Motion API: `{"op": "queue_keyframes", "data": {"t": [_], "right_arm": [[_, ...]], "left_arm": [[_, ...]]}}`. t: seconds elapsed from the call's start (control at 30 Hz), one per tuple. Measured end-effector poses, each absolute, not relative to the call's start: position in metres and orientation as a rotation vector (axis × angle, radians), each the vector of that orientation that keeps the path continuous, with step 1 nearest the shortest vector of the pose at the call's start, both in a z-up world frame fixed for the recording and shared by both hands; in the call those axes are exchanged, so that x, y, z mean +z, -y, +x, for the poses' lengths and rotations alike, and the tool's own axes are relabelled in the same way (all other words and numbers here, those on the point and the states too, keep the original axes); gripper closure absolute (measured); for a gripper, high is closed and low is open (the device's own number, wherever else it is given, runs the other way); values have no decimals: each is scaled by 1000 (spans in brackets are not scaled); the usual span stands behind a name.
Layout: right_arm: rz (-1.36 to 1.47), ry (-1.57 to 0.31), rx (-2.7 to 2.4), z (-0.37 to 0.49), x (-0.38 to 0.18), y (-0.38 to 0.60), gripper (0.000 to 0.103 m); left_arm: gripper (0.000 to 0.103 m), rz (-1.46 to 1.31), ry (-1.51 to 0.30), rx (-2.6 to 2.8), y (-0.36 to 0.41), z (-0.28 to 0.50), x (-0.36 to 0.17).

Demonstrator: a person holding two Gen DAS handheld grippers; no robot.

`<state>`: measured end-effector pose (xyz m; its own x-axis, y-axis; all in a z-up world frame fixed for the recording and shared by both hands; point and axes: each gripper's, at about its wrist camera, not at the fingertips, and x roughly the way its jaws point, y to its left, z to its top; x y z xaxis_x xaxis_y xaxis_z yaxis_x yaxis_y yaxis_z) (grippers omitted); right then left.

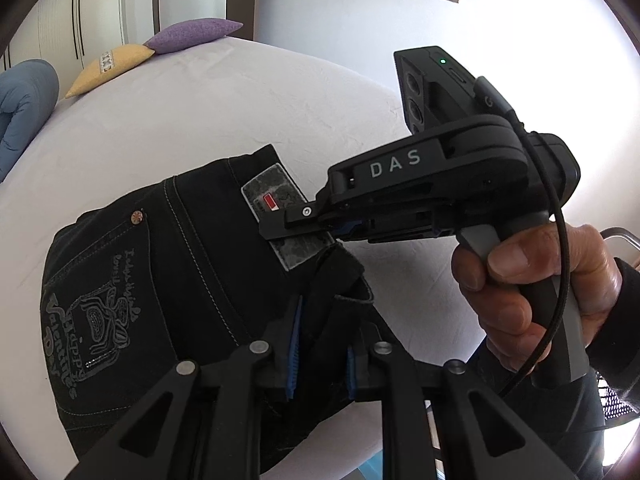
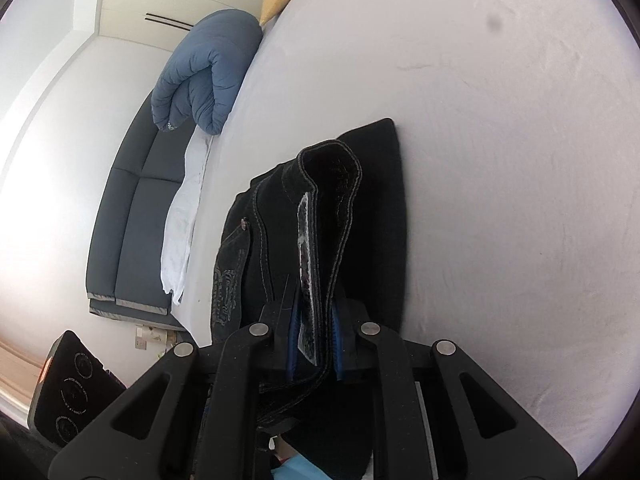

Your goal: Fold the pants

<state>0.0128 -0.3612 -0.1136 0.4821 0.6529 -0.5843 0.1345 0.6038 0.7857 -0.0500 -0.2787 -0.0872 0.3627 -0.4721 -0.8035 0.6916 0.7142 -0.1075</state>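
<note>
Black jeans [image 1: 180, 260] lie bunched on the white bed [image 1: 240, 112], back side up, showing an embroidered pocket and a grey waistband label [image 1: 276, 192]. My left gripper [image 1: 322, 344] is shut on a dark fold of the jeans' upper edge, fabric pinched between its blue pads [image 1: 295, 340]. A hand [image 1: 520, 280] holds my right gripper [image 1: 296, 228], which bites the waistband at the label. In the right wrist view the right gripper [image 2: 316, 340] is shut on the waistband, and the jeans [image 2: 376, 200] stand lifted off the sheet [image 2: 500, 160].
A purple pillow [image 1: 192, 34] and a yellow pillow [image 1: 108, 68] lie at the bed's far end. A rolled blue duvet [image 2: 204, 76] rests on the bed's left edge. Beyond that edge is a dark padded bench [image 2: 132, 216]. Bare sheet spreads around the jeans.
</note>
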Motion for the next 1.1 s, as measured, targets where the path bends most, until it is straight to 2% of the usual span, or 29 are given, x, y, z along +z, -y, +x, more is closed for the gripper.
{"op": "queue_keyframes", "data": {"t": [0.13, 0.2, 0.27, 0.33, 0.37, 0.5, 0.6, 0.63, 0.67, 0.77, 0.83, 0.9, 0.93, 1.0, 1.1], "right_arm": [[921, -1035, 365, 11, -138, 370, 91], [948, -1010, 387, 6, -145, 375, 91], [987, -1007, 408, 3, -147, 380, 88], [1027, -1030, 390, -1, -145, 387, 85], [1037, -1032, 366, -5, -143, 392, 84], [982, -975, 220, -31, -116, 414, 83], [994, -889, 311, -43, -85, 410, 83], [979, -879, 360, -41, -75, 400, 83], [961, -879, 409, -40, -68, 390, 83], [885, -939, 508, -26, -62, 347, 83], [847, -1015, 534, -25, -75, 326, 83], [768, -1119, 467, -30, -99, 314, 83], [740, -1158, 428, -34, -111, 313, 84], [803, -1105, 449, -49, -127, 325, 90], [844, -1089, 428, -60, -135, 335, 102]], "left_arm": [[72, 262, -956, -788, 287, -48, -104], [58, 212, -958, -820, 283, -47, -104], [31, 140, -970, -853, 272, -50, -98], [20, 86, -938, -846, 253, -55, -85], [18, 55, -929, -838, 241, -57, -78], [18, -25, -928, -760, 197, -49, -61], [18, -57, -953, -696, 173, -26, -57], [22, -59, -960, -679, 167, -17, -57], [34, -46, -964, -661, 161, -12, -59], [48, -14, -1013, -654, 157, 8, -72], [57, -7, -1045, -641, 151, 15, -83], [57, 0, -1104, -634, 153, 20, -101], [57, 2, -1116, -637, 155, 20, -108], [57, -9, -1128, -642, 155, 19, -119], [57, -46, -1122, -646, 151, 18, -121]]}}
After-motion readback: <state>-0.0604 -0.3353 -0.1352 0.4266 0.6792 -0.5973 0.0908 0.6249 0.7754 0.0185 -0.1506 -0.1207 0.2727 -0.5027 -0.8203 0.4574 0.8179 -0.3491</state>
